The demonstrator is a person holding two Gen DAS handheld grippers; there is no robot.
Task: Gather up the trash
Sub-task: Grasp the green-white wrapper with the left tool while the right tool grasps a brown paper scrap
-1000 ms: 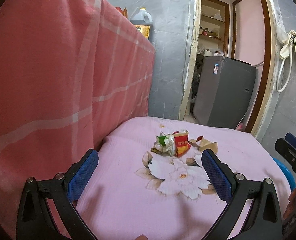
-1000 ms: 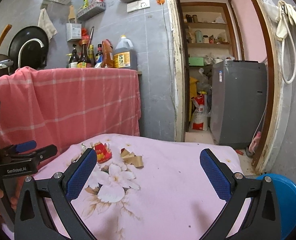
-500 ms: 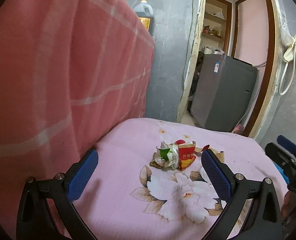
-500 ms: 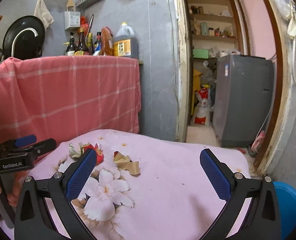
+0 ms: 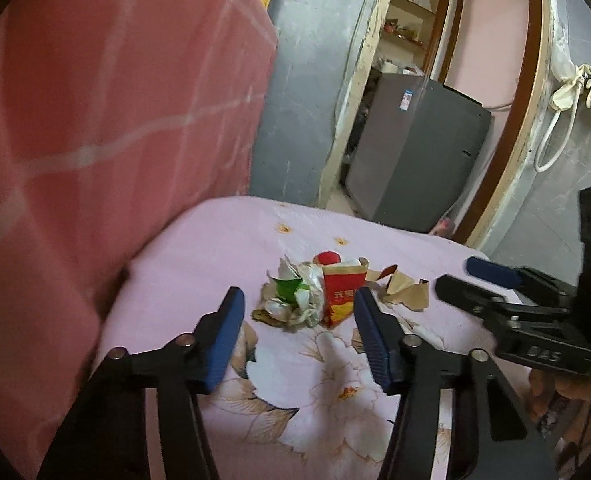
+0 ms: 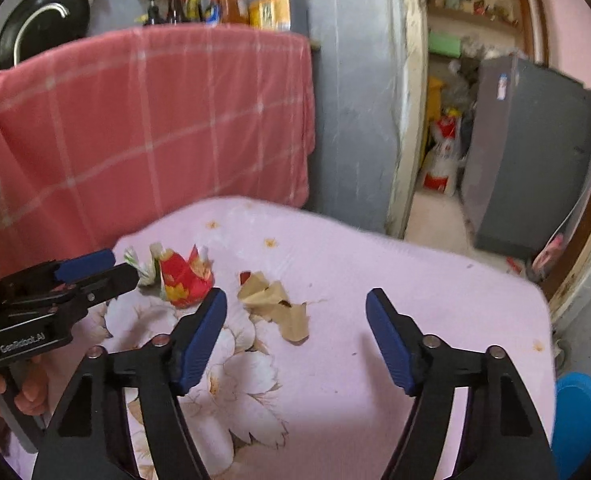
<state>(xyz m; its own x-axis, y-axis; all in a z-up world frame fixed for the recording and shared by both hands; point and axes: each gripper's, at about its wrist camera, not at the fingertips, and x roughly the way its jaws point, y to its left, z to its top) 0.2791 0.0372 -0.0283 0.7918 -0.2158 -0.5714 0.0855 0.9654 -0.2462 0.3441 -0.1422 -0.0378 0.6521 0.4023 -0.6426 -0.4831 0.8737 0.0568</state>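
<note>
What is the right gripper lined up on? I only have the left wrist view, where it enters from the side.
Observer: The jaws of the right gripper are closing with nothing between them; the brown paper scraps lie just ahead.
Operator: Any bin nearby?
Observer: A blue container shows low on the right, beyond the edge of the pink cover; I cannot tell whether it is a bin.
Operator: Above the red cloth?
Observer: A black pan shows left of the bottles.
</note>
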